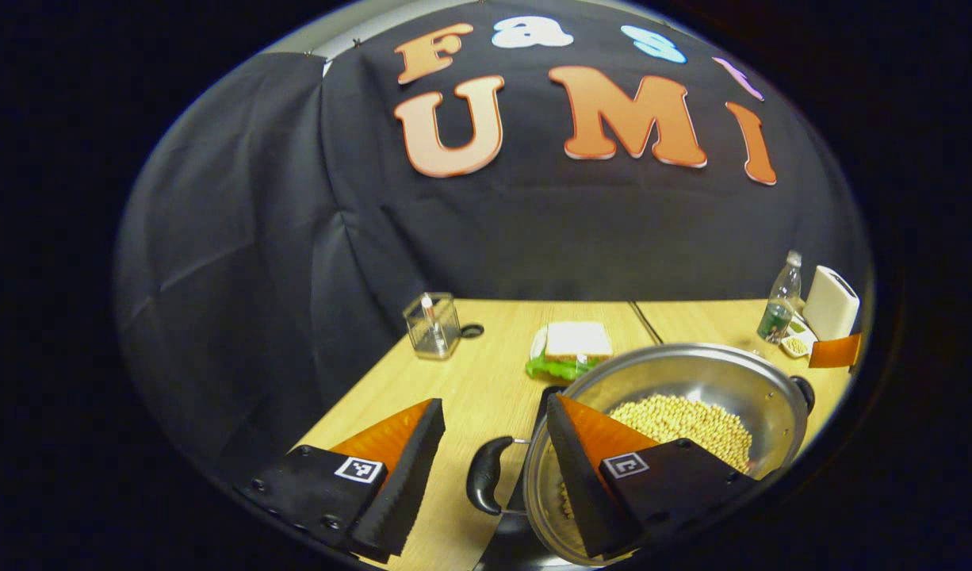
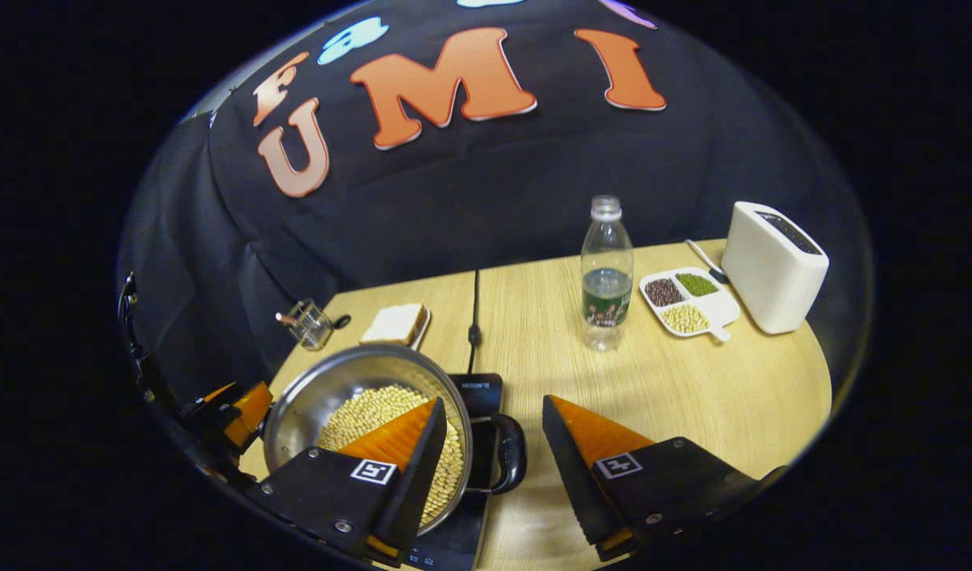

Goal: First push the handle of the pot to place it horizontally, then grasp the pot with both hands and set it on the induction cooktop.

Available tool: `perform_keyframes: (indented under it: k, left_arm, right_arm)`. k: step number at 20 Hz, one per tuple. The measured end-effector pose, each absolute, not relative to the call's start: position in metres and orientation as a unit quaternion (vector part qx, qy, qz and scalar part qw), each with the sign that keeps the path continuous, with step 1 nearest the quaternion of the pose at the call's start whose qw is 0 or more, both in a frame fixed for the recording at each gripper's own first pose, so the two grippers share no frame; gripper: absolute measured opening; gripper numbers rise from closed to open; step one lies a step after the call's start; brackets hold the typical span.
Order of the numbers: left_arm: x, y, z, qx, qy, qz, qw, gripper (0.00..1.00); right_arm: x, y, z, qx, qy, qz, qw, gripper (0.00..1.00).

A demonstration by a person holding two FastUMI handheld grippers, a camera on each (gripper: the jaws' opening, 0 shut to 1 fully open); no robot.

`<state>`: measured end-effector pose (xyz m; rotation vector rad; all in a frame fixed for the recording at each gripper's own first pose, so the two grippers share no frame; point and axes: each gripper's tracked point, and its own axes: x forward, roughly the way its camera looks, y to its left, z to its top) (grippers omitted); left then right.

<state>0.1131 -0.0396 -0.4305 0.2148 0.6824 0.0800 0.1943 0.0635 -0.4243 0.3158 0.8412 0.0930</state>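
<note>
Two claws are open wide, one at each side handle of the pot (image 1: 676, 412), and neither has hold of anything. In the left gripper view my left claw (image 1: 494, 460) straddles the black handle (image 1: 484, 474), one finger over the worktop (image 1: 470, 373), the other over the rim above the beans (image 1: 684, 432). In the right gripper view my right claw (image 2: 492, 456) brackets the opposite handle (image 2: 508, 454) the same way.

Pot sits on the dark cooktop (image 2: 476, 390), at least in part; how well it is centred I cannot tell. Handles look level, so I judge the pushing step finished and this either the two-handed grasp or the letting-go after setting down.

If grasping: bring each claw forward until the handle loop lies deep between the fingers, close both together, lift level so the beans stay in. Keep the inner fingers clear of the rim. The other claw (image 2: 240, 416) sits low at the far side in the right gripper view.
</note>
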Motion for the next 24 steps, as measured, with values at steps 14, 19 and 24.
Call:
perform_keyframes:
  k: [14, 19, 24]
  left_arm:
    - [0.089, -0.097, -0.170, 0.031, 0.113, -0.011, 0.993, 0.98]
    - [0.067, -0.079, -0.093, 0.028, 0.044, -0.001, 0.999, 0.96]
    - [0.041, -0.035, -0.057, 0.035, -0.005, 0.042, 0.998, 0.94]
  right_arm:
    - [0.143, -0.037, -0.181, 0.047, 0.122, 0.030, 0.991, 0.89]
    - [0.115, -0.069, -0.125, 0.013, 0.067, 0.009, 0.998, 0.91]
    - [0.083, -0.100, -0.092, -0.024, 0.022, -0.007, 0.999, 0.92]
